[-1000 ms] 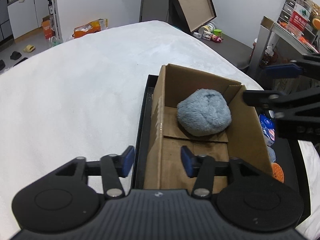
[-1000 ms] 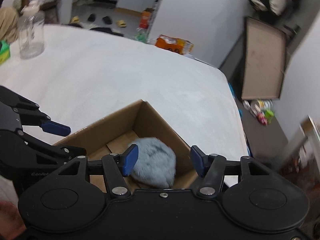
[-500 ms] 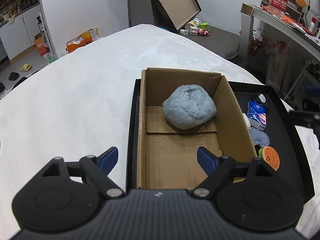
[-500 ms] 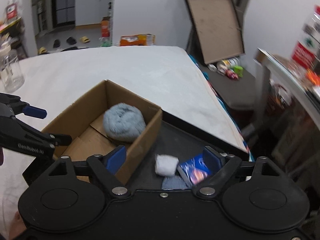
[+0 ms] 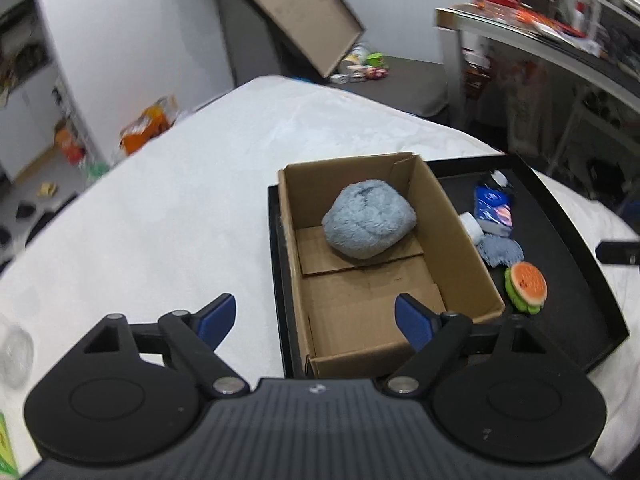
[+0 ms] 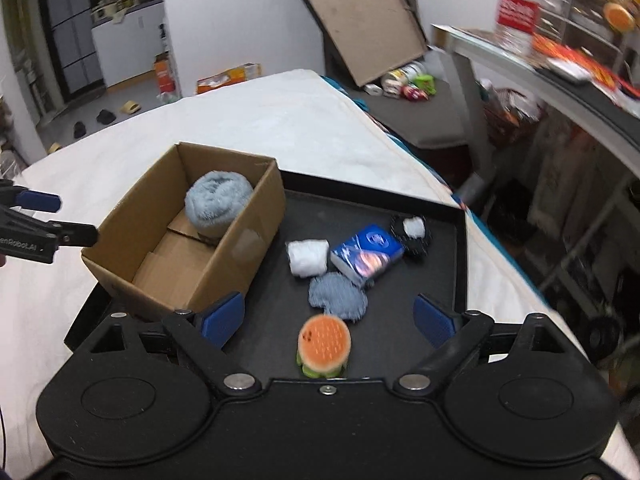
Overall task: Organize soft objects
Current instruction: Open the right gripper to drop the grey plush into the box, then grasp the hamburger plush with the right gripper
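The fluffy grey-blue ball (image 5: 369, 224) lay at the far end of the cardboard box (image 5: 460, 240), seemingly sorted. Right of the box on the black tray (image 6: 460, 248) waited the burger toy (image 6: 324, 346). The right gripper (image 6: 328, 316), jaws just widened and empty, had swung from over the box to the toy. The left gripper (image 5: 316, 320) hung open and empty, drawn back.

Open from above: near half of cardboard box (image 5: 372, 320), bare tray floor (image 6: 420, 280) right of clustered soft items (image 6: 338, 300); obstructed: far box end by grey plush (image 5: 368, 224).
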Motion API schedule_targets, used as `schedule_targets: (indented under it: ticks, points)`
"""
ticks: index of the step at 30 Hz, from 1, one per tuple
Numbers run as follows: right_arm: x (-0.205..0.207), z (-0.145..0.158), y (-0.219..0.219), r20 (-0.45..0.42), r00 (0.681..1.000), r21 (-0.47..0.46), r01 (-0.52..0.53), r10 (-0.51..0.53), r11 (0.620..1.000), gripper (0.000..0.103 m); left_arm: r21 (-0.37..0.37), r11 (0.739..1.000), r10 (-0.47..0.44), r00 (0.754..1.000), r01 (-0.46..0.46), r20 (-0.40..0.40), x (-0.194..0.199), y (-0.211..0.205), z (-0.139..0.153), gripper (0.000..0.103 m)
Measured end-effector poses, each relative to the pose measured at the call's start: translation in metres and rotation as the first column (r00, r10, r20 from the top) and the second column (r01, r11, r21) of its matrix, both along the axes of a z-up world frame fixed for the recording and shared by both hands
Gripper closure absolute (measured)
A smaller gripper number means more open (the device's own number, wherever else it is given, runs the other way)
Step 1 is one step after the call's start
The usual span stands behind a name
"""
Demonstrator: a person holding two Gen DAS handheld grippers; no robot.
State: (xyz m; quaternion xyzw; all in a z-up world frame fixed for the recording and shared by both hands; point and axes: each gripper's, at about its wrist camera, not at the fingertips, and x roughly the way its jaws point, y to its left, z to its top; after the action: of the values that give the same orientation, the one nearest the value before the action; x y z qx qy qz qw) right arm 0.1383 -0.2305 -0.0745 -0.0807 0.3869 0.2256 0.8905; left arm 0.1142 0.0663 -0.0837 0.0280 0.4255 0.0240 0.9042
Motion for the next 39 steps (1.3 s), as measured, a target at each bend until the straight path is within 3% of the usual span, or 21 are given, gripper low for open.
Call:
schedule_targets:
  ticks: [3, 10, 20, 24, 39]
  points:
    - [-0.01, -0.001, -0.011, -0.016, 0.999, 0.033, 0.029, -0.029, 0.999, 0.009, 0.032, 0.999, -0.04, 0.999, 0.04, 0.007, -0.007, -0.003, 0.004, 0.017]
    - [-0.027, -0.008, -0.022, -0.042, 0.997, 0.067, 0.064, -0.061, 0.996, 0.006, 0.014, 1.0, -0.026, 0.999, 0.026, -0.019, -0.009, -0.005, 0.011, 0.017]
    - [-0.023, -0.033, -0.028, -0.105, 0.991, 0.121, 0.097, -0.085, 0.988, 0.0, 0.032, 0.998, -0.061, 0.998, 0.061, -0.018, -0.009, -0.018, 0.013, 0.017]
    - [-0.018, -0.045, -0.022, -0.109, 0.991, 0.096, 0.095, -0.084, 0.991, 0.0, 0.054, 0.997, -0.056, 0.998, 0.058, -0.042, 0.0, -0.017, 0.005, 0.017]
    - [0.006, -0.096, -0.009, -0.161, 0.979, 0.093, 0.144, -0.128, 0.985, 0.006, 0.013, 0.995, -0.097, 0.994, 0.098, -0.051, 0.028, -0.013, -0.029, 0.019]
